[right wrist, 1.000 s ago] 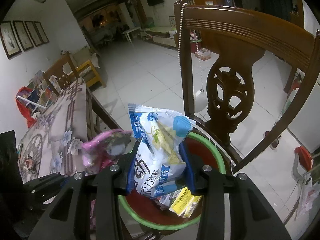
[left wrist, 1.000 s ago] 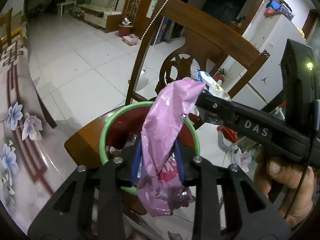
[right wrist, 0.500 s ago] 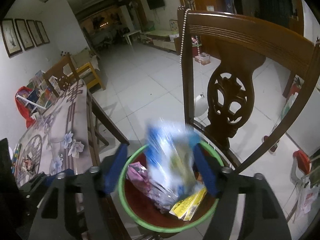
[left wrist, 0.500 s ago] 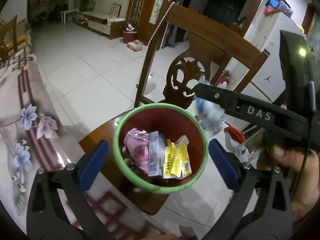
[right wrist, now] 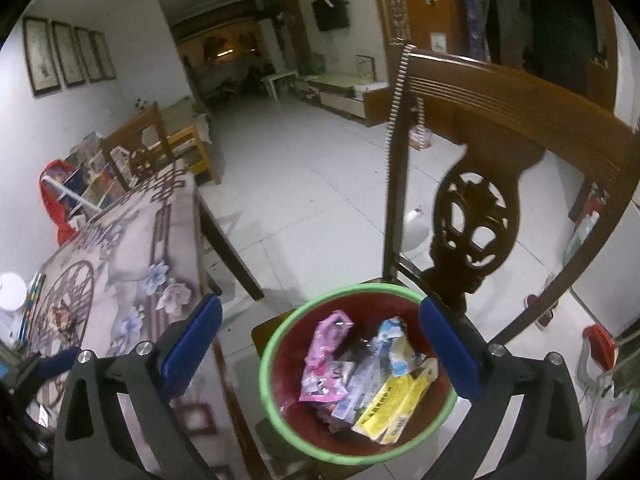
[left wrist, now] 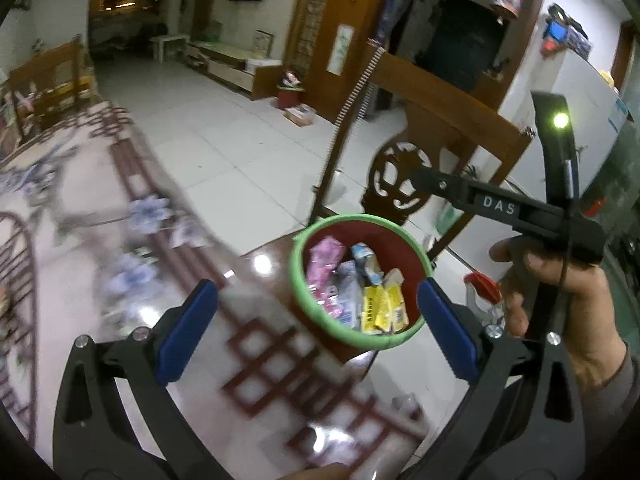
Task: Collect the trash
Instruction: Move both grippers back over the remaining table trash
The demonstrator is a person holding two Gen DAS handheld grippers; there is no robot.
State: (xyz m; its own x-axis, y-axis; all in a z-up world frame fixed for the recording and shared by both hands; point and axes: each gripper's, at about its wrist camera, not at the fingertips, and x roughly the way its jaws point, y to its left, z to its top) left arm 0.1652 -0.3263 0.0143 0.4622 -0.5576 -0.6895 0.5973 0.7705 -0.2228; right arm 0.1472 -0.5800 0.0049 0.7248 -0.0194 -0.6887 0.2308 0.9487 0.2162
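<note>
A red bin with a green rim [left wrist: 298,276] stands on a wooden chair seat [left wrist: 268,258]. In it lie a pink wrapper [left wrist: 326,258], a blue-and-white packet [left wrist: 366,262] and yellow packets [left wrist: 380,306]. My left gripper [left wrist: 317,292] is open, above and in front of the bin, with nothing between its blue pads. My right gripper [right wrist: 320,308] hovers over the same bin [right wrist: 266,360]. Its jaws are opening and nothing is between them. Below it lie the pink wrapper [right wrist: 326,356], the blue-and-white packet [right wrist: 396,344] and the yellow packets [right wrist: 396,404].
The carved chair back [right wrist: 472,224] rises just behind the bin, with a bead string hanging from its post. A table with a floral cloth [right wrist: 120,248] stretches to the left. A hand [left wrist: 560,292] holds the right gripper's handle. White tiled floor lies beyond.
Both grippers went from shut to open. The pink wrapper dropped from the left one and the blue-and-white packet from the right one into the bin. The left gripper then pulled back and up.
</note>
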